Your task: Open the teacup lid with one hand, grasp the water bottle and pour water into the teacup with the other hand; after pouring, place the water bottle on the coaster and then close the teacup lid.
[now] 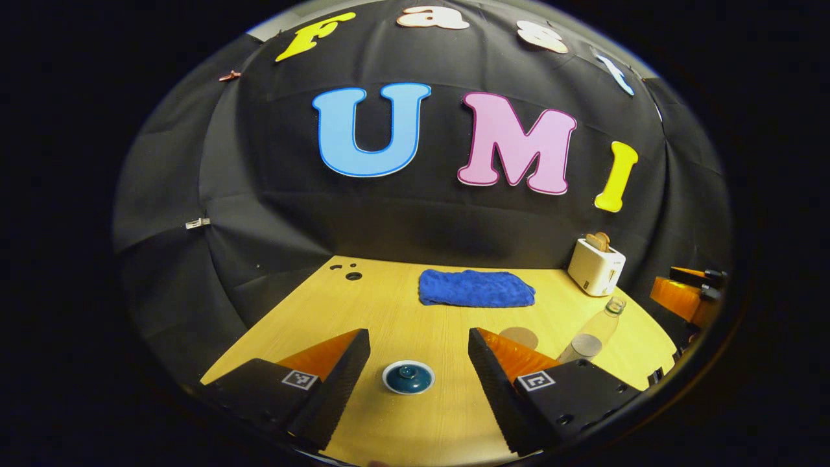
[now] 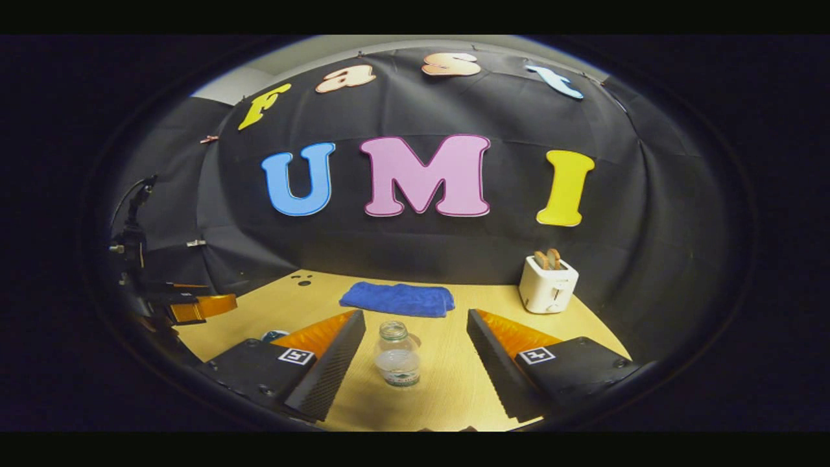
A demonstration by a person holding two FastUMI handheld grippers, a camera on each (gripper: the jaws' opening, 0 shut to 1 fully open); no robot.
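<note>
In the left gripper view, the left gripper (image 1: 418, 370) hangs open above the wooden table (image 1: 441, 428), holding nothing. The teacup lid (image 1: 407, 377) lies between the two fingers, touching neither; the teacup beneath it cannot be made out. Each finger carries a square black-and-white marker; no readable text. Right of the lid stands the round coaster (image 1: 519, 336), partly hidden by the right finger.

In the right gripper view, the right gripper (image 2: 415, 360) is also open and empty. The water bottle (image 2: 397, 355) stands upright and uncapped between its fingers; its label is too small to read. Farther back lie a blue towel (image 2: 397, 299) and, far right, a white toaster (image 2: 548, 284) holding toast.
</note>
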